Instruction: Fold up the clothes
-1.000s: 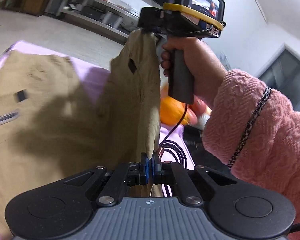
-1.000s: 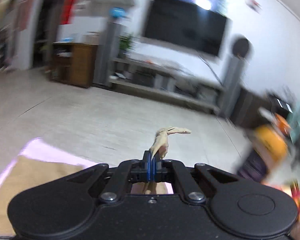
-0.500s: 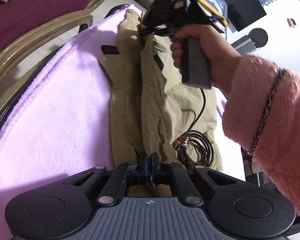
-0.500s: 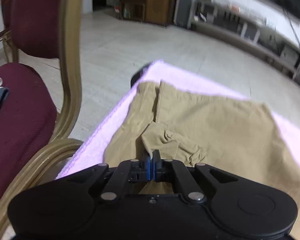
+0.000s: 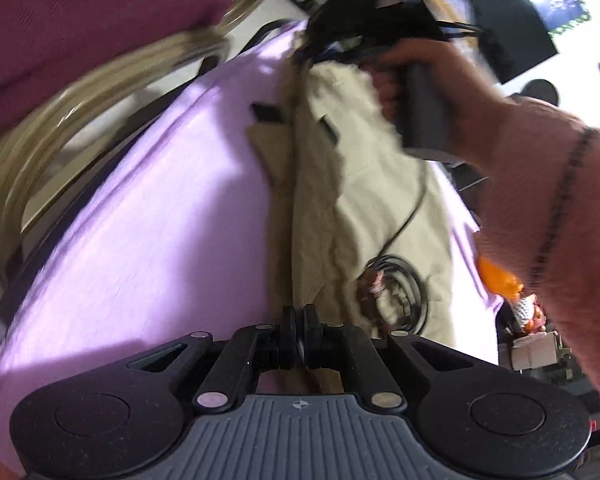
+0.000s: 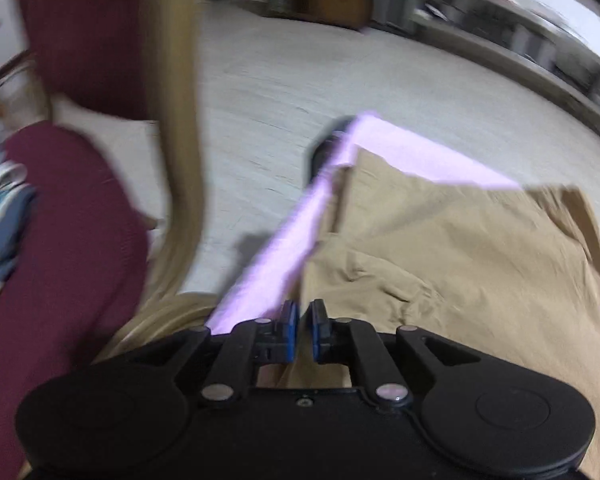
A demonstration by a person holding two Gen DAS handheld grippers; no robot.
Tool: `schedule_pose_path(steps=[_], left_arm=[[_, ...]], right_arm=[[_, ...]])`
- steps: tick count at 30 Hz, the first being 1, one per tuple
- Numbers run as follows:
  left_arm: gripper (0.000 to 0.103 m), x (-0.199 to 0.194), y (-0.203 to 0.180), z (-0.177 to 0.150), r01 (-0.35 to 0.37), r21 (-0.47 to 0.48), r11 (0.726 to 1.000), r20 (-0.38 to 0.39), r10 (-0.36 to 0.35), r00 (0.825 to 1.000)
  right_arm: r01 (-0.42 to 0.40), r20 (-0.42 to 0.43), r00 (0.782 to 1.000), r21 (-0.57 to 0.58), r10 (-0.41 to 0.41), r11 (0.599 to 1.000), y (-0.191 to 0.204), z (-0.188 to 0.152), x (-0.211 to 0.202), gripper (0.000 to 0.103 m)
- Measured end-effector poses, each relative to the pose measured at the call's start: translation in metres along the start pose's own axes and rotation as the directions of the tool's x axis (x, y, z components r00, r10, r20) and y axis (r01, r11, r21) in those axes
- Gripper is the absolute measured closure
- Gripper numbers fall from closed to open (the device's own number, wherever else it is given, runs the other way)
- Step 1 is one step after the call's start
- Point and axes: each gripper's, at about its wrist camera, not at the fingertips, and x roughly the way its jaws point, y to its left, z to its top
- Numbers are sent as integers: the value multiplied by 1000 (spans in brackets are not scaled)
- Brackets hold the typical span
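Note:
A tan garment (image 5: 340, 184) lies folded lengthwise on the lilac cloth (image 5: 160, 220) over the table. It also shows in the right wrist view (image 6: 460, 248), spread flat. My left gripper (image 5: 299, 332) sits at the garment's near end with its pads nearly together; whether cloth is between them is hidden. My right gripper (image 6: 303, 334) has a small gap between its blue pads, with nothing in the gap, just above the garment's left edge. The right gripper, held in a hand with a pink sleeve, shows in the left wrist view (image 5: 364, 28) at the garment's far end.
A chair with a maroon seat (image 6: 60, 216) and a golden frame (image 6: 180, 140) stands close to the table's left edge. A black cable coil (image 5: 396, 292) lies on the garment. An orange object (image 5: 498, 280) sits past the table's right side. The floor (image 6: 300, 80) lies beyond.
Both grippers brought the lifted garment down and over onto the table, folding it lengthwise. The right gripper's pads have since parted and the cloth is out of them.

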Motion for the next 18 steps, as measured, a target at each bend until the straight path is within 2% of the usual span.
schedule_pose_path(steps=[3, 5, 7, 8, 9, 14, 18], left_arm=[[99, -1, -1, -3, -26, 12, 1000, -4, 26, 1000], [98, -6, -6, -4, -42, 37, 998, 2, 42, 999], [90, -14, -12, -6, -61, 70, 996, 16, 60, 998], [81, -19, -15, -8, -62, 85, 994, 25, 60, 998], [76, -23, -17, -9, -62, 99, 993, 35, 58, 998], [68, -42, -36, -12, -55, 160, 986, 96, 39, 995], [66, -44, -51, -11, -61, 180, 982, 109, 42, 993]], right_arm=[[-99, 3, 995, -41, 99, 994, -7, 0, -27, 94], [-109, 20, 994, -28, 110, 994, -14, 1, -54, 89], [-115, 30, 993, -15, 116, 993, -25, 9, -87, 78], [-117, 34, 992, -4, 117, 993, -34, 9, -105, 62], [-111, 54, 992, -2, 111, 994, -45, 6, -124, 52], [-72, 150, 986, 9, 70, 997, -99, -20, -221, 43], [-21, 149, 989, 67, 11, 998, -142, -59, -264, 38]])
